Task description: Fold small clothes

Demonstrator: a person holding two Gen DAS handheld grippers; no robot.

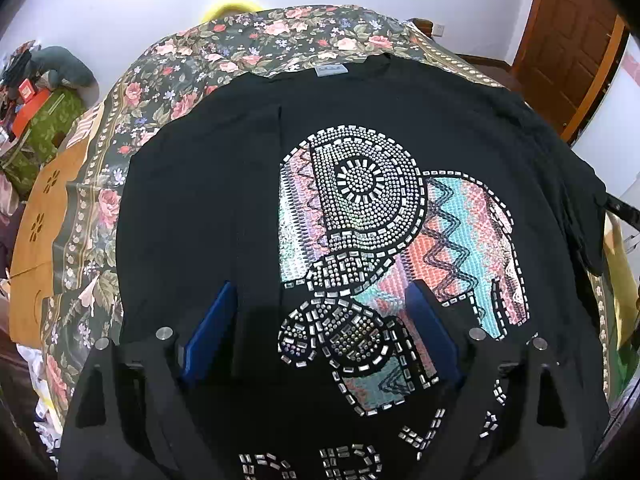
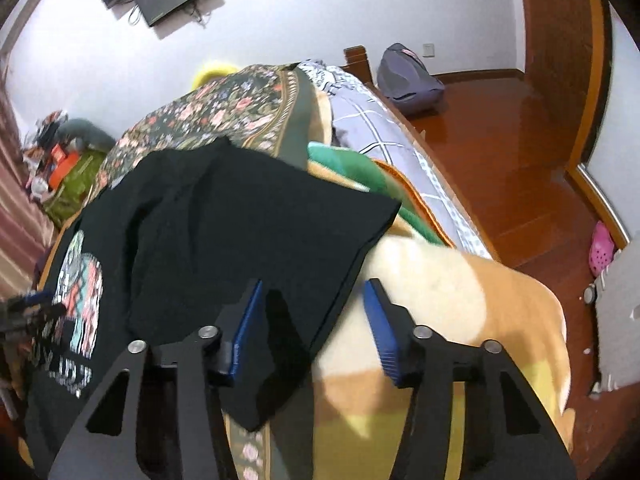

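A black T-shirt (image 1: 224, 184) with a rhinestone elephant design (image 1: 392, 232) lies spread face up on a floral bedspread (image 1: 168, 68). My left gripper (image 1: 320, 292) is open and hovers low over the shirt's lower middle, its blue fingers (image 1: 210, 332) either side of the design. In the right wrist view the shirt's right sleeve and side (image 2: 256, 224) hang over the bed's edge. My right gripper (image 2: 314, 288) is open, with the sleeve's edge between its blue fingers (image 2: 380, 328), not pinched. The left gripper also shows at the far left of that view (image 2: 28, 308).
A tan fleece blanket (image 2: 460, 300), a green cloth (image 2: 356, 168) and a grey checked sheet (image 2: 384, 132) lie on the bed's right side. Wooden floor (image 2: 520, 152), a backpack (image 2: 408, 76) and a pink shoe (image 2: 600, 248) lie beyond. A cluttered green-covered surface (image 1: 44, 120) stands left.
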